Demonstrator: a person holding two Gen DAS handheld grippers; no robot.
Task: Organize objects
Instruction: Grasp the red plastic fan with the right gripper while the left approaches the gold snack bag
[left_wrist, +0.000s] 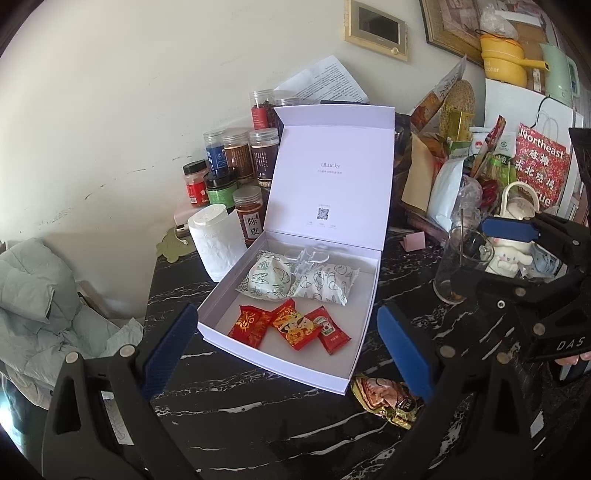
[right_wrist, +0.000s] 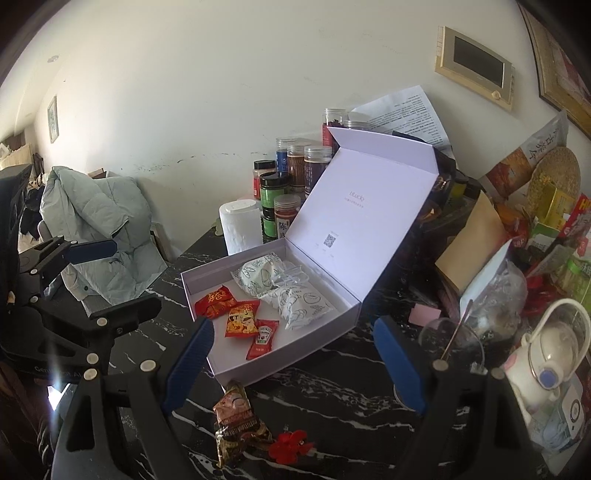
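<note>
1. One gold-brown snack packet lies on the black marble bench, just outside the open white box.
2. Both tongs, left and right, gape wide and empty.
3. Pinch the packet's crimped edge, then lift it over the box wall beside the red sachets.

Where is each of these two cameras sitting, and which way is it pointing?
Left wrist view: sits on the left tool, looking down along its open blue fingers at the white box; the right tool shows at right.
Right wrist view: sits on the right tool, facing the same box from the other side; the left tool shows at left.
Shared: the box, the jars, the brown snack packet on the black marble table.
</note>
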